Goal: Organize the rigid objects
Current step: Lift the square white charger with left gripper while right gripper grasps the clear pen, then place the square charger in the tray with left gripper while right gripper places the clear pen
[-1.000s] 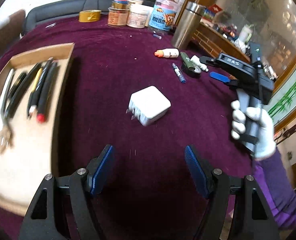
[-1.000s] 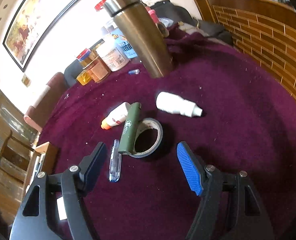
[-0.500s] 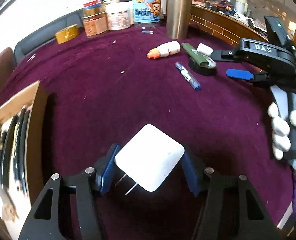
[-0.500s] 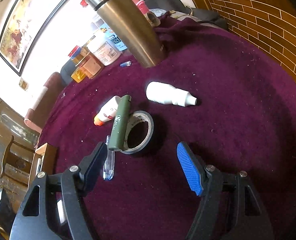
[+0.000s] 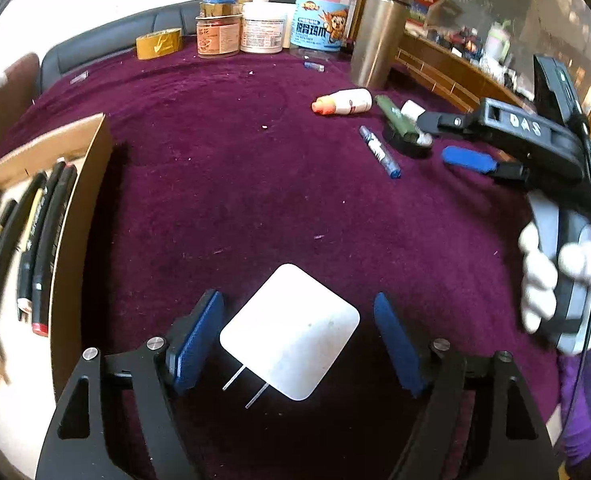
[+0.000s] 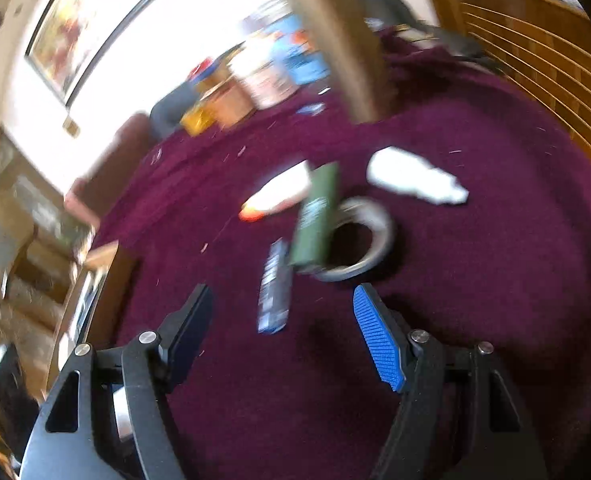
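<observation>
A white square plug adapter (image 5: 291,332) with two metal prongs lies on the purple cloth between the fingers of my left gripper (image 5: 299,340), which is open, with a gap on each side. My right gripper (image 6: 283,328) is open and empty over a blue pen (image 6: 274,286), next to a green tube (image 6: 315,216) resting on a black tape roll (image 6: 359,240). A white bottle (image 6: 415,178) and an orange-capped bottle (image 6: 279,196) lie beyond. The right wrist view is blurred. The right gripper (image 5: 447,140) also shows in the left wrist view.
A cardboard tray (image 5: 83,184) with several pens (image 5: 39,232) stands at the left. Jars (image 5: 263,28), a yellow tape roll (image 5: 159,43) and a steel flask (image 5: 379,52) stand along the far edge. A wooden ledge (image 5: 455,68) runs at the right.
My left gripper has moved forward around the adapter and its fingers stand slightly wider than half a second ago. My right gripper has shifted towards the pen, blurring its view.
</observation>
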A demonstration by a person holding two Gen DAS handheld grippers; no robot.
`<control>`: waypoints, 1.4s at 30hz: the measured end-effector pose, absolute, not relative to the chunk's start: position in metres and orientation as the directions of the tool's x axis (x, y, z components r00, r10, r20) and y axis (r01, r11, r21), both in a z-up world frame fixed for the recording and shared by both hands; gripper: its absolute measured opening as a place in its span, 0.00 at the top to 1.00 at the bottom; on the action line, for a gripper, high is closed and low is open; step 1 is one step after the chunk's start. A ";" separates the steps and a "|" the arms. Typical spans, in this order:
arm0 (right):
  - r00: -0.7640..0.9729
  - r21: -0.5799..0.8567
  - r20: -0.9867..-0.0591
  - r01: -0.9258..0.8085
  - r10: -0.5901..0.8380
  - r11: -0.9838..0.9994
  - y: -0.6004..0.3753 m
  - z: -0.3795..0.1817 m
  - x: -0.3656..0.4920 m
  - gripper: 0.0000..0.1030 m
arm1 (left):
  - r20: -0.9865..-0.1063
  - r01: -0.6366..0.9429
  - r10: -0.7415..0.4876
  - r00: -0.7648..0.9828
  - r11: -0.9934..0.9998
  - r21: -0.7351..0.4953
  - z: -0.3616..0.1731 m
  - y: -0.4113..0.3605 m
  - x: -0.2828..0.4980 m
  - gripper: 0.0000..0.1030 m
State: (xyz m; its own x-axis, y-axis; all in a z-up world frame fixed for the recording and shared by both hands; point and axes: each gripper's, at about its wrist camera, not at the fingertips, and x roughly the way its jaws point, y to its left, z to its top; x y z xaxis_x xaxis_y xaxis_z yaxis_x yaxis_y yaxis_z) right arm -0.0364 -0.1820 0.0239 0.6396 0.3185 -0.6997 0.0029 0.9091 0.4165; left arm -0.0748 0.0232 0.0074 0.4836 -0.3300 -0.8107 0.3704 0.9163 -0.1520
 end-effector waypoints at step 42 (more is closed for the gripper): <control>0.506 -0.014 -0.861 -0.130 0.054 0.991 -0.082 0.015 -0.089 0.87 | -0.752 0.271 -0.413 0.514 0.910 -0.314 0.013 0.062 -0.098 0.47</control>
State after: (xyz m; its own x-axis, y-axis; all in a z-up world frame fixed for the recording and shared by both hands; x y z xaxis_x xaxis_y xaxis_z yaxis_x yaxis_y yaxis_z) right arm -0.0892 -0.0818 0.0153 0.5064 0.0543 -0.8606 -0.1300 0.9914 -0.0140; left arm -0.0976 0.0617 0.0126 0.5144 -0.4127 -0.7517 0.2710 0.9099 -0.3141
